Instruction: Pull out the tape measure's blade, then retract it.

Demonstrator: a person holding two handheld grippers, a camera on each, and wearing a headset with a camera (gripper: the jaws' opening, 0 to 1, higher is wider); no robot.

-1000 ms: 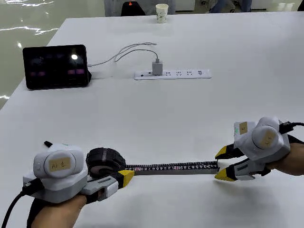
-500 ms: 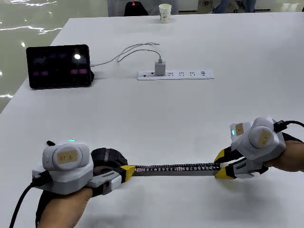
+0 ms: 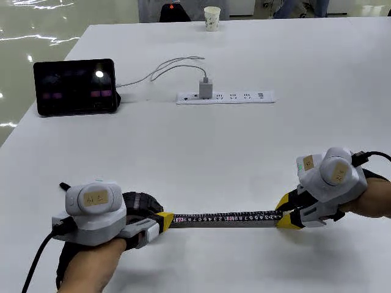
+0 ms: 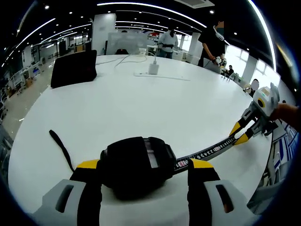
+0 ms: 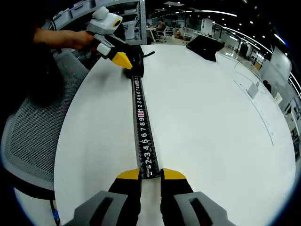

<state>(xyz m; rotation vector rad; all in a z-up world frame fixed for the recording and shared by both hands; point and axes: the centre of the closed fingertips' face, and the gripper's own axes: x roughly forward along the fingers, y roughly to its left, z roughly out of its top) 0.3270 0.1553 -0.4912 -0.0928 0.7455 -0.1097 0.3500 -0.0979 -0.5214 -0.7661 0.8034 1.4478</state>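
The fingers of the left gripper [image 4: 143, 166] clamp the round black tape measure case [image 3: 140, 204] at lower left on the white counter [image 3: 244, 159], so the right gripper [image 5: 150, 174], fingers pinching the end of the black numbered blade [image 5: 142, 126], should probably pull straight and level.

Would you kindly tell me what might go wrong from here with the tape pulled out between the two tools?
1. The right tool pinches only the tip of the blade; if it slips, the blade could snap back toward the case.
2. The left tool clamps the rounded case by its sides; the pull might twist it loose.
3. Letting go abruptly may whip the blade across the table.
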